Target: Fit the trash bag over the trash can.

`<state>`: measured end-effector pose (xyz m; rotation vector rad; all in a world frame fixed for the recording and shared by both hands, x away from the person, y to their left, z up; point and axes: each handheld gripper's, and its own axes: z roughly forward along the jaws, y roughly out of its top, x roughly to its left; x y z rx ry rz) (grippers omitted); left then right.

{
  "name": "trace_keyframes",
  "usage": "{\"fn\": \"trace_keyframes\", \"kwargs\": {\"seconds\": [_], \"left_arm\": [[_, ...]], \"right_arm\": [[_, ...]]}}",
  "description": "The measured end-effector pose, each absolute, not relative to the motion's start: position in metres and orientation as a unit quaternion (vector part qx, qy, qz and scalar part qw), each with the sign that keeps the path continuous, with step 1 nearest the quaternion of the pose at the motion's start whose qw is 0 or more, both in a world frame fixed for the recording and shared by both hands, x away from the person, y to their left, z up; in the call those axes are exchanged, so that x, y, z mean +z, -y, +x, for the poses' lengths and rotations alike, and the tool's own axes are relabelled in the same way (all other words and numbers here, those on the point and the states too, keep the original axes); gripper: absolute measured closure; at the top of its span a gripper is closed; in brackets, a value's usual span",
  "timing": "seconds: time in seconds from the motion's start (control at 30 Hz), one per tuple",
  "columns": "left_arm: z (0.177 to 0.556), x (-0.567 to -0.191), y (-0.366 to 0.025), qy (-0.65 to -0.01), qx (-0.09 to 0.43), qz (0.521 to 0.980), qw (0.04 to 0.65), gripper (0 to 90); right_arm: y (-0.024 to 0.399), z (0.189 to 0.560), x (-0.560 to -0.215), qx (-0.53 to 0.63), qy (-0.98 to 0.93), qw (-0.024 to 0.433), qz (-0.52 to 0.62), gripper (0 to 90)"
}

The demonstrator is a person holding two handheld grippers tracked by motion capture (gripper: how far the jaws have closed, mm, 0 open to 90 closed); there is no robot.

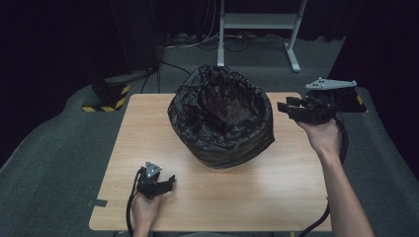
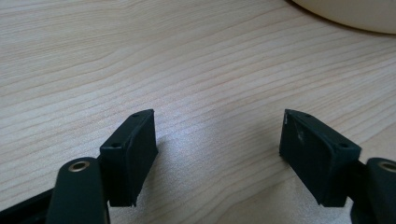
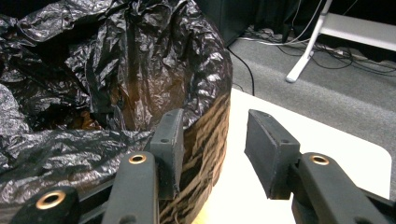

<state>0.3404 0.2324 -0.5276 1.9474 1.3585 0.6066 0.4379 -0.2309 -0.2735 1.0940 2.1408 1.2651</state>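
Here a wooden table (image 1: 276, 197) carries a round bin lined with a black plastic bag (image 1: 221, 116) at its middle. The right gripper (image 1: 285, 106) hangs just beside the bin's right rim, jaws apart and empty. The left gripper (image 1: 168, 184) rests low near the table's front left, jaws wide apart, empty.

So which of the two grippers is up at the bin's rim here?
The right gripper: held raised beside the black-lined bin, jaws open toward its rim. The left gripper sits low over the bare table, also open.
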Motion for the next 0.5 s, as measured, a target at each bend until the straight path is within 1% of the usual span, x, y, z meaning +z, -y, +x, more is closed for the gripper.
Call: {"fn": "trace_keyframes", "kwargs": {"seconds": [0.5], "left_arm": [[0.340,-0.528,-0.232,-0.521,0.233,0.748,0.339,27.4]], "right_arm": [[0.243,0.427,-0.285,0.457,-0.765,0.216,0.400,56.4]]}}
